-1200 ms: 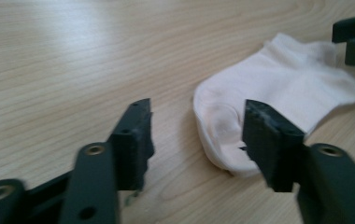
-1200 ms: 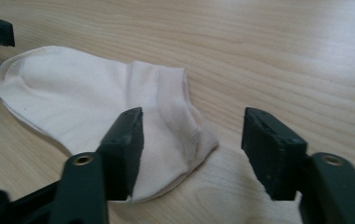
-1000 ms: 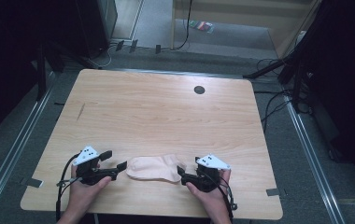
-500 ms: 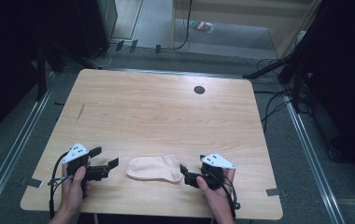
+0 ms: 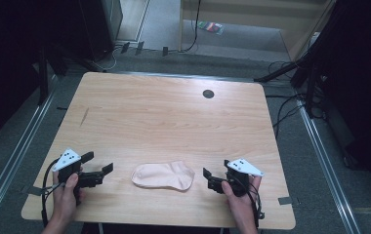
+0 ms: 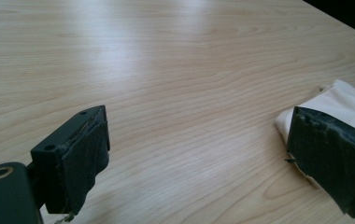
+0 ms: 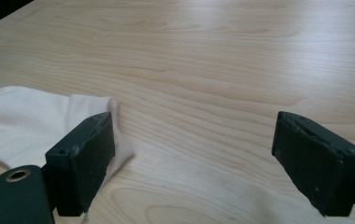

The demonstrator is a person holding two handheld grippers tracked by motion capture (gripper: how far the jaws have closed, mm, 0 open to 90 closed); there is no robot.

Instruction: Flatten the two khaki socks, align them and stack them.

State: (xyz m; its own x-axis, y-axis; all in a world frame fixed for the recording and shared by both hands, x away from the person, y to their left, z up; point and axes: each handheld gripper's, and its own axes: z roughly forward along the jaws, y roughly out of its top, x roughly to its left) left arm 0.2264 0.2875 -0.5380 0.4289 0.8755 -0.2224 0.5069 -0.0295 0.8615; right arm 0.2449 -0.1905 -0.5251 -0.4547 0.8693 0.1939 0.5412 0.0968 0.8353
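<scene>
Nearest, the person's two hands came in from the table's near edge, the left hand (image 5: 66, 195) holding the left black two-jaw gripper (image 5: 100, 174) and the right hand (image 5: 239, 195) holding the right black two-jaw gripper (image 5: 209, 179). Both grippers had their jaws spread wide with nothing between them. One flat, pale pink fabric sock (image 5: 164, 175) lay on the light wooden table (image 5: 174, 117) between the two grippers, apart from each.

The high view alone showed both grippers at once, each topped by a grey three-cornered plate, and the full outline of the sock. In the left gripper view, the left gripper (image 6: 199, 158) framed bare wood, and the sock's edge (image 6: 344, 100) showed just beyond and behind one jaw, outside the gap. In the right gripper view, the right gripper (image 7: 192, 158) likewise framed bare wood, while the sock's end (image 7: 31, 123) lay beside and partly behind one jaw, again outside the gap.

Farther off, one small dark round hole (image 5: 208, 93) sat in the table's far part. Beyond the table, black cables (image 5: 286, 105) trailed over the grey floor (image 5: 320, 161).
</scene>
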